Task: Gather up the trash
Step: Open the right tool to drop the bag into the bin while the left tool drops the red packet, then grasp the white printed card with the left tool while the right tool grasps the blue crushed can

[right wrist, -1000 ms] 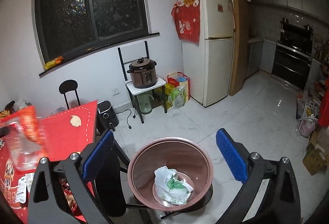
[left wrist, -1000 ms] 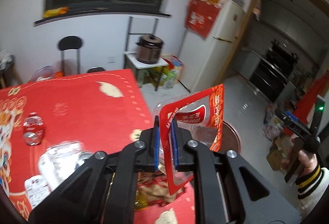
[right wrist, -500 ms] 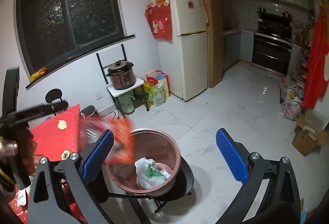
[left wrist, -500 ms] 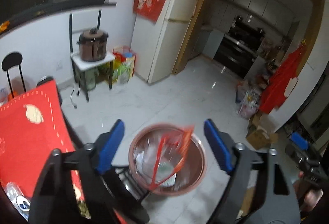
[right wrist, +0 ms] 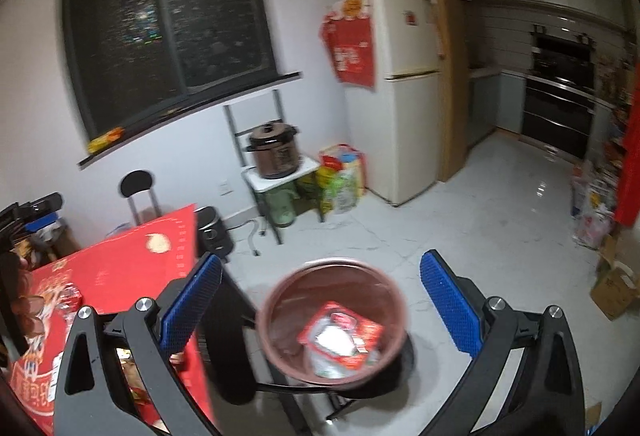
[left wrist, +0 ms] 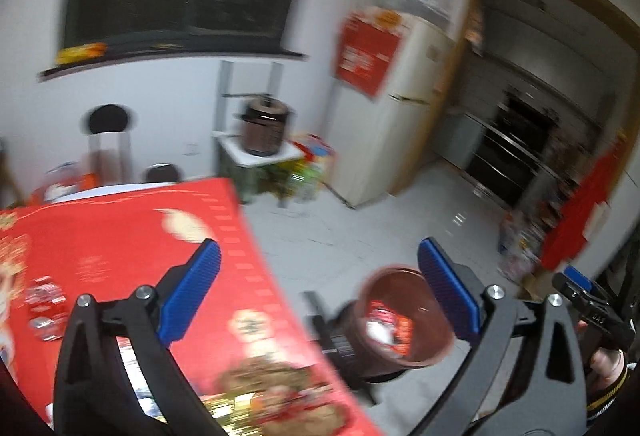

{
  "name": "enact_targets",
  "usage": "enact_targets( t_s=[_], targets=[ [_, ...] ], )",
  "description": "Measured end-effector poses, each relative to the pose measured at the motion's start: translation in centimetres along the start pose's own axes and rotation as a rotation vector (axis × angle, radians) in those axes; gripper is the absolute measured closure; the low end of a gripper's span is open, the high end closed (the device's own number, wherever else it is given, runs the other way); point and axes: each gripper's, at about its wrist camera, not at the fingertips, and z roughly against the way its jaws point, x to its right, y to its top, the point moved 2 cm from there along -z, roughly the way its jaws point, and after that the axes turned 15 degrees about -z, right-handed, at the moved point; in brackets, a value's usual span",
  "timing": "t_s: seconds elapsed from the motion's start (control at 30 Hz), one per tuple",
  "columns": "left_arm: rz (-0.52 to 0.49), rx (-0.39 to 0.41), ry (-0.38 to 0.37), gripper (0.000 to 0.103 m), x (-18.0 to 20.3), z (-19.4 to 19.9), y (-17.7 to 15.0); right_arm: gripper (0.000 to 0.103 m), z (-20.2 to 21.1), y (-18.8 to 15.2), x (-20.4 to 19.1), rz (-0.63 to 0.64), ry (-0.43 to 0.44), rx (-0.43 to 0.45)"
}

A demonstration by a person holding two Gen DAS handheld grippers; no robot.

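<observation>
- Swinging over the table (left wrist: 120, 236), the left gripper (left wrist: 318, 292) is carrying nothing, its jaws spread wide; the whole left view is smearing with blur, so aiming at the next piece is looking risky.
- Sitting at about 4 o'clock in that view, the bin (left wrist: 404, 320) is holding the red wrapper (left wrist: 390, 320); more trash (left wrist: 44, 304) is lying on the cloth at 9 o'clock, and a shiny pile (left wrist: 276, 396) is showing at 6 o'clock, too blurred to identify.
- Judging from the blur, a fast sweep could be knocking light wrappers off the table edge, which is running right beside the bin.
- Peeking in at 3 o'clock, the right gripper (left wrist: 576, 286) is close enough that the two tools could be colliding.
- Hovering above the bin (right wrist: 280, 316) in the right view, the right gripper (right wrist: 318, 294) is also empty, jaws released.
- Lying on top of the white bag (right wrist: 328, 360), the wrapper (right wrist: 340, 330) is sitting inside the rim at 6 o'clock; it seems light and springy, so it could be popping out if the bin gets bumped.
- Perching on a dark stand (right wrist: 384, 382), the bin could be tipping under a careless nudge.
</observation>
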Motion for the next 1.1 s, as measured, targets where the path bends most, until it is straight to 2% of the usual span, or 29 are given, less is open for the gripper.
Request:
enact_targets(
  t_s=[0.17, 0.33, 0.43, 0.57, 0.73, 0.9, 1.03, 1.1],
  targets=[
    [0.107, 0.021, 0.181, 0.006, -8.8, 7.8, -4.0, 0.005, -1.4, -2.2, -6.4, 0.072, 0.084, -0.048],
    [0.200, -0.003, 0.366, 0.006, -15.8, 16.0, -10.4, 0.005, -2.6, -5.4, -13.3, 0.167, 0.163, -0.111],
    [0.273, -0.051, 0.435, 0.006, -18.9, 19.2, -14.6, 0.005, -3.1, -7.5, -17.8, 0.224, 0.210, -0.143],
    [0.361, -0.145, 0.466, 0.006, -21.9, 21.4, -20.9, 0.005, -3.1, -10.2, -22.2, 0.278, 0.257, -0.182],
    [0.436, -0.255, 0.380, 0.006, -22.9, 20.5, -27.5, 0.005, -3.6, -13.7, -26.9, 0.319, 0.267, -0.252],
    [0.539, -0.376, 0.218, 0.007, -22.0, 17.0, -33.1, 0.005, -3.7, -16.6, -30.0, 0.365, 0.249, -0.298],
    [0.685, -0.422, 0.117, 0.024, -22.5, 15.1, -36.7, 0.005, -3.7, -18.5, -31.2, 0.387, 0.229, -0.322],
    [0.757, -0.438, 0.071, 0.027, -22.8, 14.3, -38.1, 0.005, -3.8, -19.4, -31.5, 0.391, 0.213, -0.339]
  ],
)
